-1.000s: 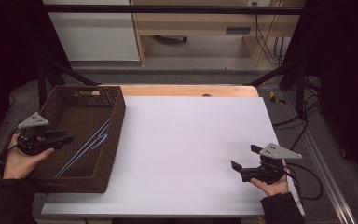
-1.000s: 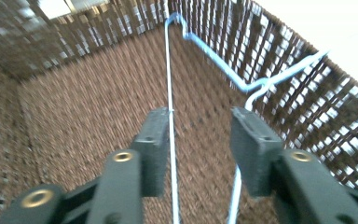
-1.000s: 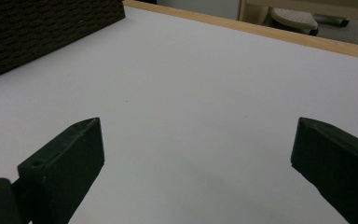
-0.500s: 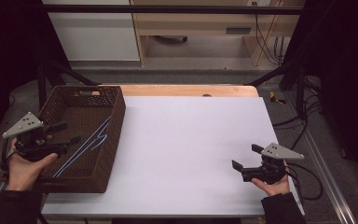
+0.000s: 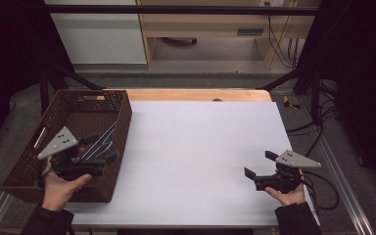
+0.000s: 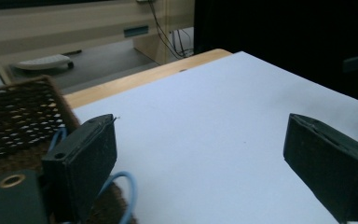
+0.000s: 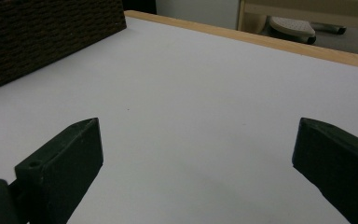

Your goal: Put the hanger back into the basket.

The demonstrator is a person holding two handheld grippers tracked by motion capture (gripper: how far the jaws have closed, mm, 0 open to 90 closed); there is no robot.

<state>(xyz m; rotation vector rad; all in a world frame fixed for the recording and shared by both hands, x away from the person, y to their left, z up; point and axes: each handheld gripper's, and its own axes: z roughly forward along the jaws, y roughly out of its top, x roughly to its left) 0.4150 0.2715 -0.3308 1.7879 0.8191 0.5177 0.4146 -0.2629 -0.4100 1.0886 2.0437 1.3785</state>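
A dark woven basket (image 5: 120,105) stands at the table's left edge, with thin blue wire pieces (image 5: 108,131) lying inside. My left gripper (image 5: 104,148) hovers over the basket's right side, pointing toward the table. Its jaws have just been opening and now stand wide, with nothing between them. In the left gripper view the left gripper (image 6: 203,140) looks out over the white tabletop, with a blue wire loop (image 6: 123,184) under its left jaw and the basket (image 6: 14,112) beside it. My right gripper (image 5: 259,164) rests open and empty near the table's front right; the right gripper (image 7: 196,135) frames bare tabletop.
The white tabletop (image 5: 196,147) has a wooden strip (image 5: 196,94) along its far edge. Black frame posts stand at both sides, and cables (image 5: 323,186) trail off the right edge. Shelving sits on the floor behind. In the right gripper view the basket (image 7: 42,32) lies far left.
My left gripper has moved right, from the basket's left rim to over its right side, and its jaws have opened wide. The right gripper has stayed put.
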